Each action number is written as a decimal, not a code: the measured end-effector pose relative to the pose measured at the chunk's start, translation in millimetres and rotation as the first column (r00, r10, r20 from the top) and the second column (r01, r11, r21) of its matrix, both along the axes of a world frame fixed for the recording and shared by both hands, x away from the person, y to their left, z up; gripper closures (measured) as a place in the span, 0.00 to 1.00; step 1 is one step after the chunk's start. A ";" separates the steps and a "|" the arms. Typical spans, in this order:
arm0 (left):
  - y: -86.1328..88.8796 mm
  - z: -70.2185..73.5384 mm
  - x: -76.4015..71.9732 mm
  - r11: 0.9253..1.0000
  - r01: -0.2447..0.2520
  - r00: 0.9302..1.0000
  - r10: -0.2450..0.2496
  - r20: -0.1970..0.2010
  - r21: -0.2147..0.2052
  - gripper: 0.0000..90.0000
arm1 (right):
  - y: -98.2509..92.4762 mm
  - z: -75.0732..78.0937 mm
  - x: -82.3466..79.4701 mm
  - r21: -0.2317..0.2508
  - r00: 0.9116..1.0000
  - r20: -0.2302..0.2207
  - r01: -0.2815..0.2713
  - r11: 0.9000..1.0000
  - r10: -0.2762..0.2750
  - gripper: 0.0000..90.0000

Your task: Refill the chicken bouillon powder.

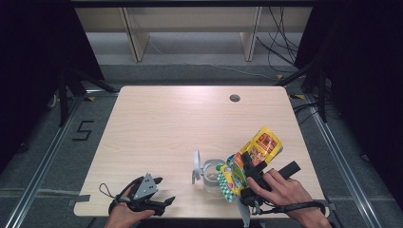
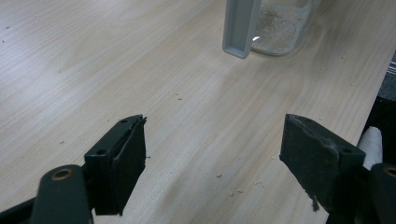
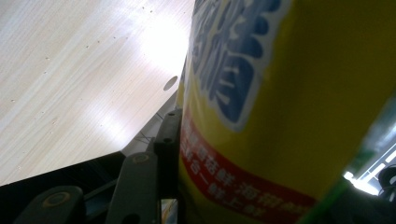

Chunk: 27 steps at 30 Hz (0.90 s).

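The right gripper is squeezing a shiny yellow snack bag with red and blue print. In the right gripper view the bag sits tight against the black jaw. The bag is tipped, with its low end over the mouth of a small clear glass jar. The jar stands near the front edge of the pale wooden table. Its grey lid is flipped up on the left side.

The left gripper rests on the table, well apart from the jar, with its jaws wide open and nothing between them. In the left gripper view the jar has a little pale powder or crumbs at the bottom, and small crumbs lie on the wood.

This looks like pouring from the bag into the jar. To do it well, keep the bag's mouth right over the jar. Tip slowly, so nothing spills. Hold the bag firmly but do not crush it. The free left gripper could steady the jar so it does not slide or fall over.
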<state>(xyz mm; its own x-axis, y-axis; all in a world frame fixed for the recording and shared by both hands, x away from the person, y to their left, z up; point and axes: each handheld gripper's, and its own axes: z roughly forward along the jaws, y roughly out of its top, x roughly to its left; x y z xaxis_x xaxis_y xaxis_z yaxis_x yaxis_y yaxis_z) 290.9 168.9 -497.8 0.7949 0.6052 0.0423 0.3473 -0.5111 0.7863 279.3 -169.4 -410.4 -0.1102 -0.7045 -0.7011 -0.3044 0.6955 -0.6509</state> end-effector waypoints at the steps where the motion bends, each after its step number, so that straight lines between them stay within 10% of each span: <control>1: 0.0 0.1 -0.2 1.000 0.006 1.000 -0.006 -0.002 -0.001 0.24 | 0.0 0.1 -0.2 -0.001 1.000 0.000 0.002 1.000 -0.002 0.65; 27: -0.9 -1.1 -0.3 1.000 -0.006 1.000 0.006 0.007 -0.010 0.24 | 0.6 0.5 0.0 0.098 0.999 -0.009 0.051 0.994 -0.051 0.65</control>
<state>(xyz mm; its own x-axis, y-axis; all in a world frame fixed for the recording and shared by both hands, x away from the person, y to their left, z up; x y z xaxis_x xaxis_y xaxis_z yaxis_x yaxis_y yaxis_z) 290.6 168.0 -498.9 0.7909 0.6105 0.0417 0.3451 -0.5012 0.7935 279.3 -168.8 -409.9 -0.1492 -0.6255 -0.7658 -0.2712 0.7707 -0.5766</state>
